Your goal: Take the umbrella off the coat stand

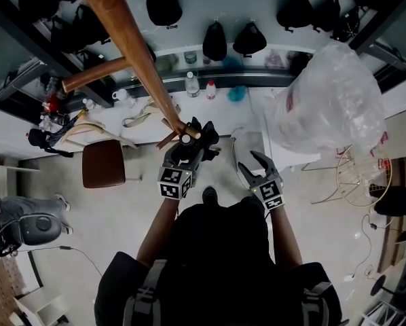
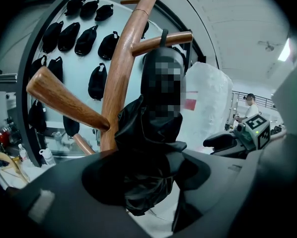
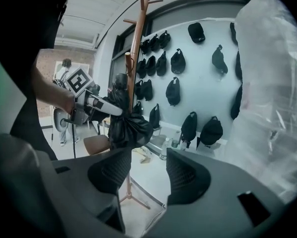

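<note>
A black folded umbrella hangs by its strap from a peg of the wooden coat stand. My left gripper is shut on the umbrella's bunched lower fabric. In the head view the left gripper holds the umbrella right against the stand's pole. My right gripper hangs open and empty a little to the right. From the right gripper view, its open jaws frame the floor, with the umbrella and stand off to the left.
A large bundle wrapped in clear plastic stands close on the right. A brown stool sits left of the stand. Black caps hang on the wall above a ledge with bottles. A person stands far off.
</note>
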Available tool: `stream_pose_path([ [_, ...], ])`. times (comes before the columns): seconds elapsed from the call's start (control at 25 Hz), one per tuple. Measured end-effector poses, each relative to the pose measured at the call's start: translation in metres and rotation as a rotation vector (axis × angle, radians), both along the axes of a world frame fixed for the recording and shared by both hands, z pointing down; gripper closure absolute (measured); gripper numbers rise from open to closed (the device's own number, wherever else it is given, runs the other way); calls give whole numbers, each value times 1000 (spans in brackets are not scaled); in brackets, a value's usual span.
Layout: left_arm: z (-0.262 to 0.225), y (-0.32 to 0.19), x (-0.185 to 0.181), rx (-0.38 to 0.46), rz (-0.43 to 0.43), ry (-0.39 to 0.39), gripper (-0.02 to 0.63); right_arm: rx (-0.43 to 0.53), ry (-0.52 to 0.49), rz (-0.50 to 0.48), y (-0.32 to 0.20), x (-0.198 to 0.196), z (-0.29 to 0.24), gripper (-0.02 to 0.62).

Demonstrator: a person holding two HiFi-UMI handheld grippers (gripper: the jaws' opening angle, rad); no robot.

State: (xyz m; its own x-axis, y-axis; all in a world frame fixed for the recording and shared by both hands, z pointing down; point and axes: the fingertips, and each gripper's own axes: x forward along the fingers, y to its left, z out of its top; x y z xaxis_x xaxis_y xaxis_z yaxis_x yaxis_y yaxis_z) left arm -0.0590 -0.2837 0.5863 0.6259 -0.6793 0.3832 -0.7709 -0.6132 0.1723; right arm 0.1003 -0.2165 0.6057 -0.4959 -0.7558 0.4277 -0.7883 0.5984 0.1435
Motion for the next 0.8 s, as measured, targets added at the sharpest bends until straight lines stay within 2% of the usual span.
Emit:
stream_pose_path([
  [0.24,-8,6,5,26,-1,-2,350,-13,-6,-25,6,-2,5,374],
  [0.8,-20,23,13,32,-78,7,350,3,9,-129,12,8,-9,376],
])
